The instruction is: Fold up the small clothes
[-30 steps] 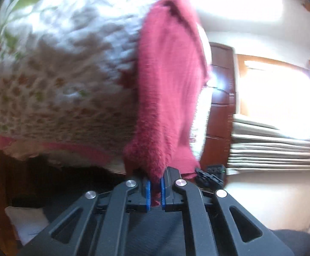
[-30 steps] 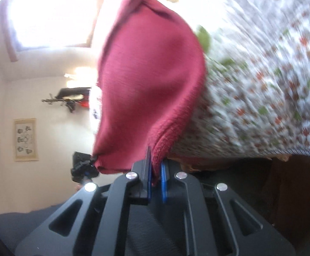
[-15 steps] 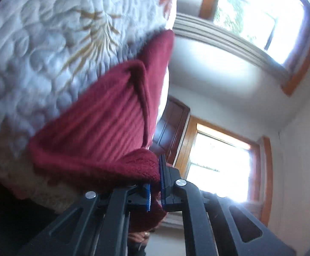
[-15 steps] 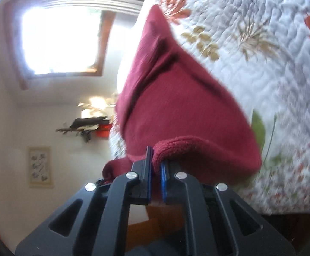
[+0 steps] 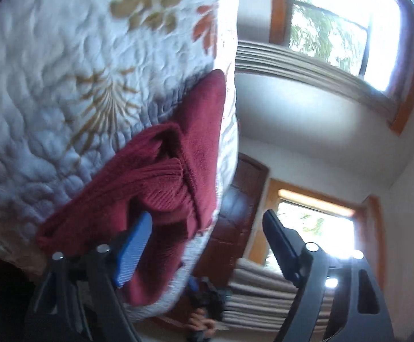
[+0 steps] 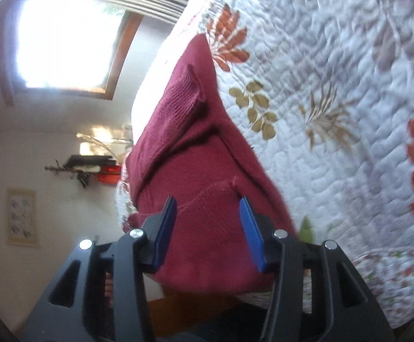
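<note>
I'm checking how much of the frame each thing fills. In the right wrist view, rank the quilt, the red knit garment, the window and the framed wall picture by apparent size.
1. quilt
2. red knit garment, enlarged by nearness
3. window
4. framed wall picture

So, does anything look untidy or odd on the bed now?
Yes. The dark red knitted garment lies bunched on the quilt, its ribbed edge folded unevenly, and it reaches the bed's edge. Both claws are open.

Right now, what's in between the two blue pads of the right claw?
In the right wrist view, the right claw is open and the red knit garment shows in the gap between its pads. It lies loose on the flowered quilt, not pinched.
</note>
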Available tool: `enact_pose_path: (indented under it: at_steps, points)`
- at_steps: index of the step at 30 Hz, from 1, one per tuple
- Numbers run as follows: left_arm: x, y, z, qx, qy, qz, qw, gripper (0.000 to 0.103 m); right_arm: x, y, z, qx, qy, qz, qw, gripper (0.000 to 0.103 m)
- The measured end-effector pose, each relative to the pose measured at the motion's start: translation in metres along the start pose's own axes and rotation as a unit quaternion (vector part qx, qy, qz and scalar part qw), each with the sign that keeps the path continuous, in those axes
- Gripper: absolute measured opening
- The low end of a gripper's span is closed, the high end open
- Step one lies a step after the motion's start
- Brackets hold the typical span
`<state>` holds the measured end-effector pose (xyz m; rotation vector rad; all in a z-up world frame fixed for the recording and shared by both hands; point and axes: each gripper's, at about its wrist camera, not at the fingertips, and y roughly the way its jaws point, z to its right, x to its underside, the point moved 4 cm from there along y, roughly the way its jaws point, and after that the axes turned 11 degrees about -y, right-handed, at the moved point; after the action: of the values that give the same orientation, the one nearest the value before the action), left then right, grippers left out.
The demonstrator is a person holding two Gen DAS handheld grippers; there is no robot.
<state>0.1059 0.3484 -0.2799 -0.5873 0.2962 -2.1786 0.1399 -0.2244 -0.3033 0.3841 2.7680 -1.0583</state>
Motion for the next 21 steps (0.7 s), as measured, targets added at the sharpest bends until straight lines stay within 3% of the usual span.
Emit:
enact_pose_path:
  at_steps: [2, 5, 7, 9, 11, 12, 15, 16, 17, 19, 21]
  points:
    - [0.003, 0.012, 0.015, -0.071, 0.064, 0.009, 0.9954, 0.090, -0.001, -0.002, -0.004, 0.037, -0.056, -0.016, 0.998, 0.048]
    - [0.013, 0.021, 0.021, -0.176, 0.147, 0.002, 0.9735, 0.092, 0.004, 0.011, -0.015, 0.056, -0.140, -0.064, 0.986, 0.052]
    - [0.015, 0.025, 0.019, -0.230, 0.185, -0.009, 0.9553, 0.093, 0.009, 0.020, -0.023, 0.065, -0.188, -0.085, 0.976, 0.056]
    - [0.022, 0.029, 0.014, -0.281, 0.237, -0.008, 0.9297, 0.094, 0.009, 0.035, -0.027, 0.078, -0.228, -0.097, 0.966, 0.058]
    - [0.024, 0.044, 0.013, -0.321, 0.283, -0.010, 0.9040, 0.096, 0.007, 0.051, -0.027, 0.088, -0.251, -0.110, 0.958, 0.061]
    - [0.027, 0.038, 0.007, -0.334, 0.295, -0.013, 0.8952, 0.097, 0.006, 0.061, -0.025, 0.090, -0.253, -0.121, 0.956, 0.061]
    - [0.019, 0.048, -0.001, -0.351, 0.307, -0.024, 0.8846, 0.097, 0.007, 0.082, -0.024, 0.104, -0.263, -0.143, 0.949, 0.059]
    - [0.018, 0.049, -0.002, -0.351, 0.309, -0.027, 0.8835, 0.097, 0.009, 0.087, -0.024, 0.107, -0.263, -0.154, 0.946, 0.044]
    - [0.012, 0.054, -0.003, -0.352, 0.310, -0.029, 0.8827, 0.097, 0.011, 0.094, -0.023, 0.109, -0.260, -0.168, 0.945, 0.012]
    - [0.004, 0.055, -0.003, -0.356, 0.313, -0.032, 0.8801, 0.097, 0.012, 0.095, -0.025, 0.130, -0.270, -0.168, 0.939, 0.007]
    - [0.003, 0.051, 0.002, -0.356, 0.328, -0.033, 0.8747, 0.097, 0.007, 0.080, -0.023, 0.144, -0.261, -0.141, 0.944, 0.007]
